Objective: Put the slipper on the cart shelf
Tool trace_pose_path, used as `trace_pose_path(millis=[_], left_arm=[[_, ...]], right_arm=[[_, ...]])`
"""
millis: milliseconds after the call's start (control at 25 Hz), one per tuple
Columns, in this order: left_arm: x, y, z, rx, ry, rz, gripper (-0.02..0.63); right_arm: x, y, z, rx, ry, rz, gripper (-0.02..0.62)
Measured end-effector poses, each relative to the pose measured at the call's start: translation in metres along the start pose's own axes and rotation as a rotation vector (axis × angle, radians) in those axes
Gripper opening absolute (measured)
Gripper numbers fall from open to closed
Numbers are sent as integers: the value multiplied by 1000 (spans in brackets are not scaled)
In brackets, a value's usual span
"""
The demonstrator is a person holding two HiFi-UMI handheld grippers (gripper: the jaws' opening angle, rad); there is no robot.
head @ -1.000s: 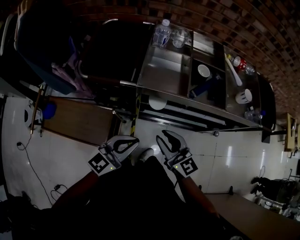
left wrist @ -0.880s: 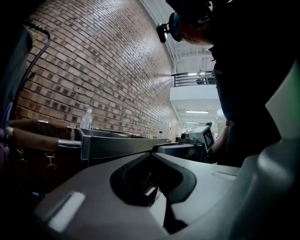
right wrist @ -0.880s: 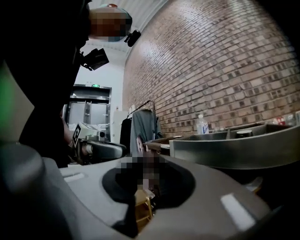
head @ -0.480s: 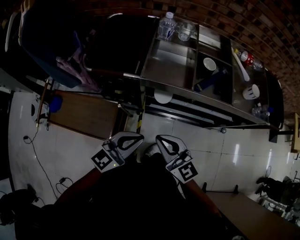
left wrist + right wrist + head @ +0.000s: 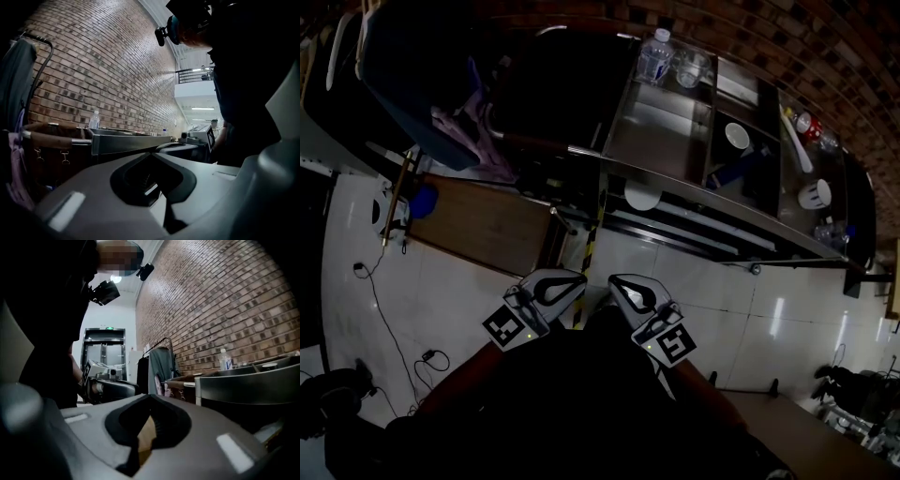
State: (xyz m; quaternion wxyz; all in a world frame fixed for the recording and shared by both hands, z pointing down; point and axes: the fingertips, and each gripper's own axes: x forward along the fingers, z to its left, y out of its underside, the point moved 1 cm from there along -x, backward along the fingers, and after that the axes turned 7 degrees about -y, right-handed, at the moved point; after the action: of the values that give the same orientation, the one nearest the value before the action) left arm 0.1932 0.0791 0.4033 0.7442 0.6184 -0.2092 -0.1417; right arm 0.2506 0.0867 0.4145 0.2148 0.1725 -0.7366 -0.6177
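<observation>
I judge nothing done: left gripper (image 5: 567, 281) and right gripper (image 5: 621, 284), fingers closed and empty, sit low-centre below the cart (image 5: 694, 181), no slipper visible.

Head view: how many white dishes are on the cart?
3: a white bowl in the dark top compartment, a white dish on the lower shelf, and a white cup toward the right end. Dark areas may hide more.

Steel cart (image 5: 670, 141), top tray: water bottle (image 5: 654, 58), white bowl (image 5: 736, 136), white cup (image 5: 814, 195).
</observation>
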Motion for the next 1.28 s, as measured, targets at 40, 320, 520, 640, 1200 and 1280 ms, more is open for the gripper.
trace_pose_path(millis=[40,320,520,640,1200,1280], left_arm=[[-6,0,7,-4,-5,-2,5],[-70,5,74,-7,7,-31,5],[-148,-2,140,-39,26,-68,5],[-196,-2,177,-32,51,-76,5],[-304,8,232,-2,143,-52,5],[-306,9,229,-7,135,-42,5]], right_arm=[[8,-1,0,8,1,-4,0],[99,0,27,10,43,9,0],[193,-9,70,19,67,-6,0],[246,-13,98,22,90,7,0],[339,-5,157,57,218,5,0],[331,-3,160,82,230,-3,0]])
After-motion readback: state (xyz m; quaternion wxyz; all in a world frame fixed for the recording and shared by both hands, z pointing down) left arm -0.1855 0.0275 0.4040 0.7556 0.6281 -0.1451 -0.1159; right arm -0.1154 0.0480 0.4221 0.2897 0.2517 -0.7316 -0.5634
